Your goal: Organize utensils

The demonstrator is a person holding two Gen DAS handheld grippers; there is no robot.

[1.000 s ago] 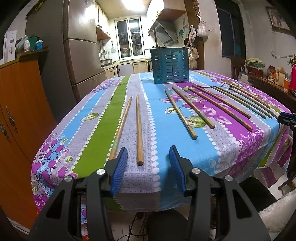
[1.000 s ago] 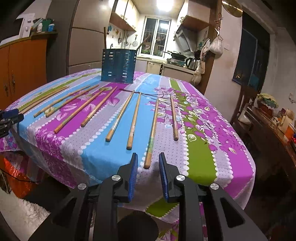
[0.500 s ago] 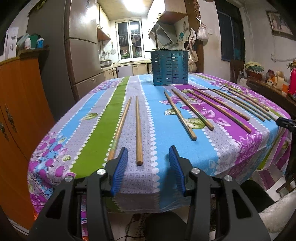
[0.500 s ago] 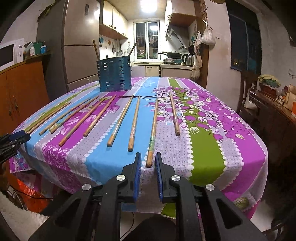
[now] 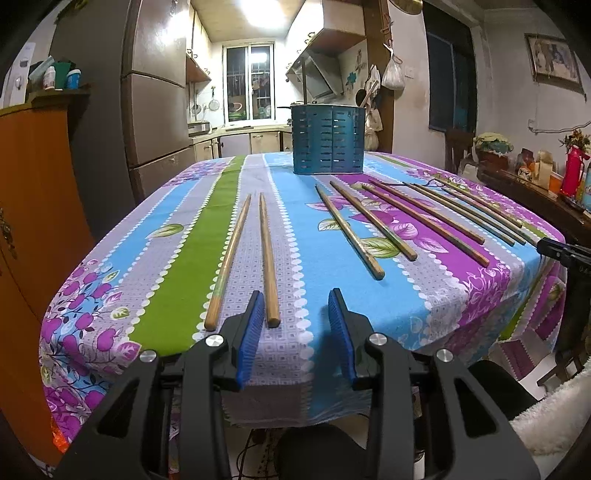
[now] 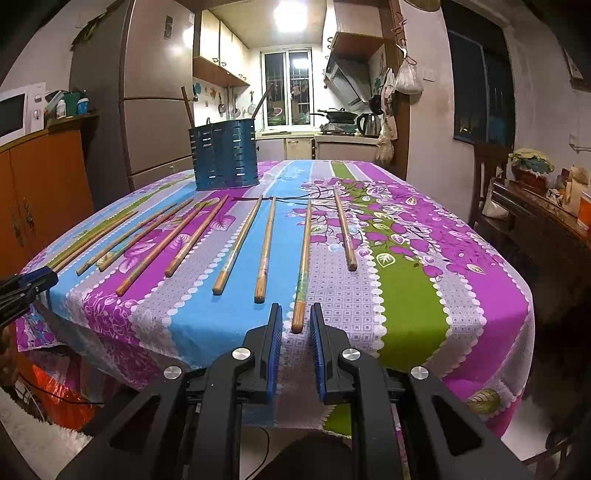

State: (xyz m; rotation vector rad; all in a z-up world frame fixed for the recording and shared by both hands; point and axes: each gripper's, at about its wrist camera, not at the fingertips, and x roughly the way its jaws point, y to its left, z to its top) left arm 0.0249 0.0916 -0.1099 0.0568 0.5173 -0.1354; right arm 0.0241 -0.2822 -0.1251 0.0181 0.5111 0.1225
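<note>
Chopsticks [image 5: 268, 258] nearest the closing, empty left hand-held gripper [image 5: 295, 321] hide behind its fingertip; right hand-held gripper [image 6: 295, 325] narrowly parted.

My left gripper [image 5: 295, 302] and right gripper [image 6: 295, 317] are glossy black plastic tongs with ribbed blue pads and round silver screws.

You're facing a lit kitchen: ceiling lamp [image 6: 290, 11] glaring, barred window [image 6: 287, 86] ahead, tall fridge [image 5: 157, 110] left, orange cabinet [image 5: 35, 221] beside you.
</note>
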